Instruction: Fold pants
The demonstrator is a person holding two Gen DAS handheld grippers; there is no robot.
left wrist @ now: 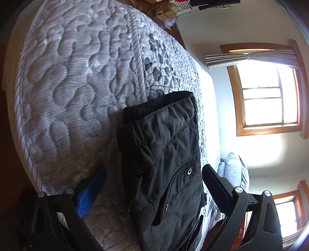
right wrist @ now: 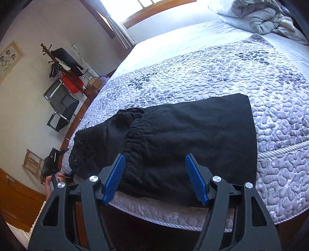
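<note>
Folded pants (right wrist: 173, 135) — quilt (right wrist: 270, 96) beneath; chair (right wrist: 61, 106) aside

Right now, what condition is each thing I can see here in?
pants: folded, lying flat on the bed, not gripped.
left gripper: open, pads either side of the pants, not pressing.
right gripper: open, empty, hovering over the pants.
quilt: spread flat.
duvet: bunched at the bed's far end.
curtain: drawn aside, tied.

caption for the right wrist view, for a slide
Open right gripper poised over black pants folded on a quilted bedspread, nothing between its blue pads.
</note>
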